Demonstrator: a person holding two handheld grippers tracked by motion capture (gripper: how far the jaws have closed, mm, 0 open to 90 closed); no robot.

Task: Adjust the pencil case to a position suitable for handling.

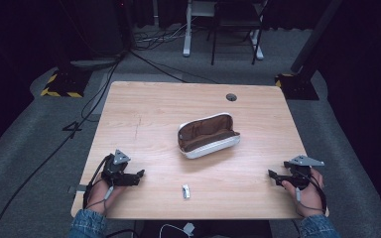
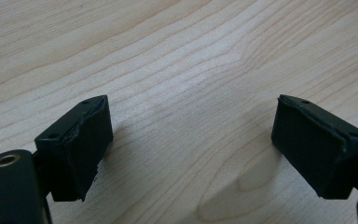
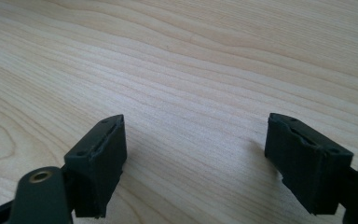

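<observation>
Open glasses case (image 1: 208, 135) lying mid-counter (image 1: 154, 114); small white piece (image 1: 185, 191), possibly a clip, sitting nearer the person. Left gripper (image 1: 140, 174) and right gripper (image 1: 271, 174) resting either side, jaws spread, holding nothing. Approach the clip squarely, low.

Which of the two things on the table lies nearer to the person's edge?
The small white clip-like object, between the two grippers. It lies close to the near edge of the table, while the open pouch, much larger with a brown lining, sits around the middle.
</observation>
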